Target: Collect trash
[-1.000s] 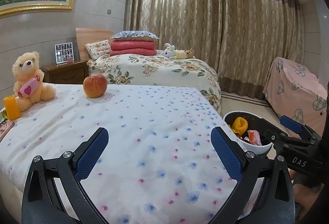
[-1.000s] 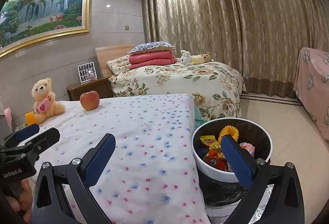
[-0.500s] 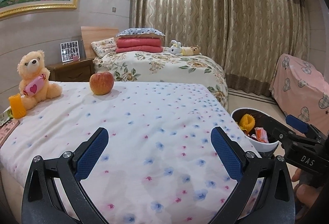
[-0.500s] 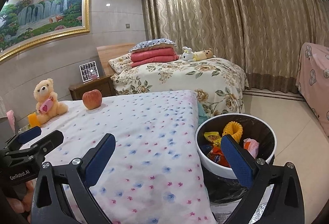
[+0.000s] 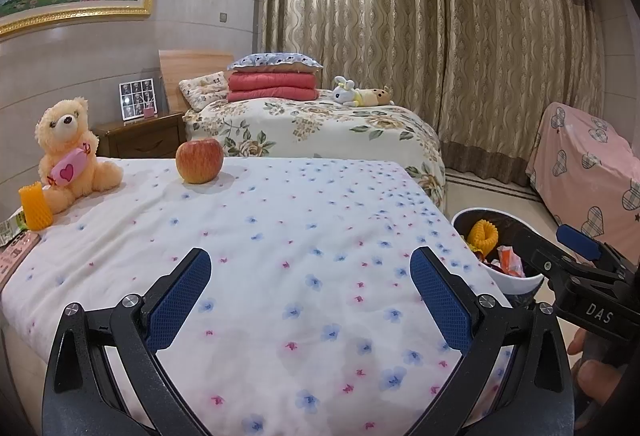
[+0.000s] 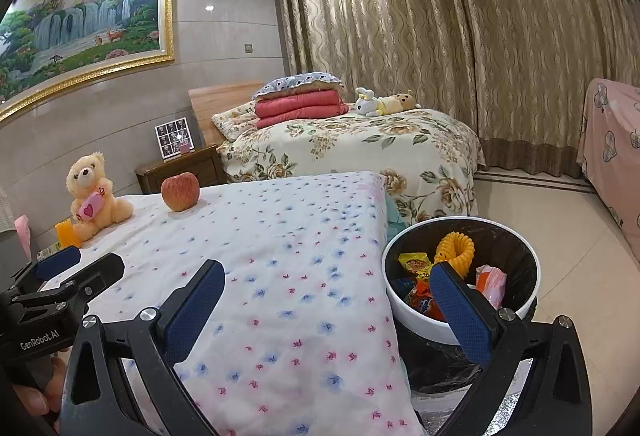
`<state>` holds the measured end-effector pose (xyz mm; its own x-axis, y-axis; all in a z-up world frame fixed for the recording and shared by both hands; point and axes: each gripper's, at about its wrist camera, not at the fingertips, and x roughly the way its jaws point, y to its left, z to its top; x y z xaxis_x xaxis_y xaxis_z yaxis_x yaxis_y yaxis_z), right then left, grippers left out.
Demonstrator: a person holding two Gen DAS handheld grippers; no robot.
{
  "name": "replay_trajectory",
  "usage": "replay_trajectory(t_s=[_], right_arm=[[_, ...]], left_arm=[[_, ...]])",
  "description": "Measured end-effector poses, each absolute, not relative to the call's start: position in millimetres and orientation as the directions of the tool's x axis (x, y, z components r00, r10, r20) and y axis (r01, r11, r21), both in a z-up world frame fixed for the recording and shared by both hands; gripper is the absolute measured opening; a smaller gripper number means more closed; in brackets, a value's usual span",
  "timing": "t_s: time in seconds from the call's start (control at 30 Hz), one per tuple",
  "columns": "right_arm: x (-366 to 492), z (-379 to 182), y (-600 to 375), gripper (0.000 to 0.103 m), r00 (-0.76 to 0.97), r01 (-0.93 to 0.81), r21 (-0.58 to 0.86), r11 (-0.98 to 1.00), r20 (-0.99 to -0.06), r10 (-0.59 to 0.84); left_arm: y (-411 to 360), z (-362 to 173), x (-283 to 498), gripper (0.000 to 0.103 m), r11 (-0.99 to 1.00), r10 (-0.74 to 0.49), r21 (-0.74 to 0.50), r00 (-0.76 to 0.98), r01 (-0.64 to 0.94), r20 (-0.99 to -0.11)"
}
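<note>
Landmark for all positions: the white bedspread with small blue and pink flowers [image 5: 280,236]. At its far left edge, a flat pink printed packet [image 5: 12,264] and a green-and-white wrapper [image 5: 9,228] lie partly cut off by the frame; just inboard stands a short orange foam-net sleeve [image 5: 35,206], touching the cream plush bear holding a pink heart candy [image 5: 68,152]. Further right along the far edge sits a whole red-yellow apple [image 5: 199,161]. Middle of the bedspread is bare. Off its right edge, on the floor, stands the round white bin with a black liner [image 6: 520,312], already holding a coiled yellow foam net [image 6: 454,250] and bright snack wrappers [image 6: 416,264]. Judgement: remaining trash is the left-edge cluster. Risks: the orange sleeve touches the bear, so a wide grab could snag plush or tip the toy; the flat packets on soft fabric could slide or pinch the cloth with them; the apple looks intact and might be binned by mistake. Left gripper [image 5: 310,300]: jaws spread wide, nothing between the blue pads, hovering above the near part of the bedspread, no contact visible. Right gripper [image 6: 328,316]: jaws equally wide, empty, straddling the bedspread's right edge and the bin rim.
</note>
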<state>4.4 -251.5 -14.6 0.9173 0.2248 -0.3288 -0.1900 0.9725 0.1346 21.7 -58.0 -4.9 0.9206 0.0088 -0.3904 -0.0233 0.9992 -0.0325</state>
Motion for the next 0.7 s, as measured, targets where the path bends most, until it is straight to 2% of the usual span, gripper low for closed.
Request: replay_trajectory(t_s=[0.7], right_arm=[[3.0,-14.3,-252.5,0.103,0.916,-0.189,0.144,0.971,-0.329,0.227]], left_arm=[[-61.3,-1.9,21.3,0.102,0.999,0.012,-0.024,0.923,-0.023,-0.385]])
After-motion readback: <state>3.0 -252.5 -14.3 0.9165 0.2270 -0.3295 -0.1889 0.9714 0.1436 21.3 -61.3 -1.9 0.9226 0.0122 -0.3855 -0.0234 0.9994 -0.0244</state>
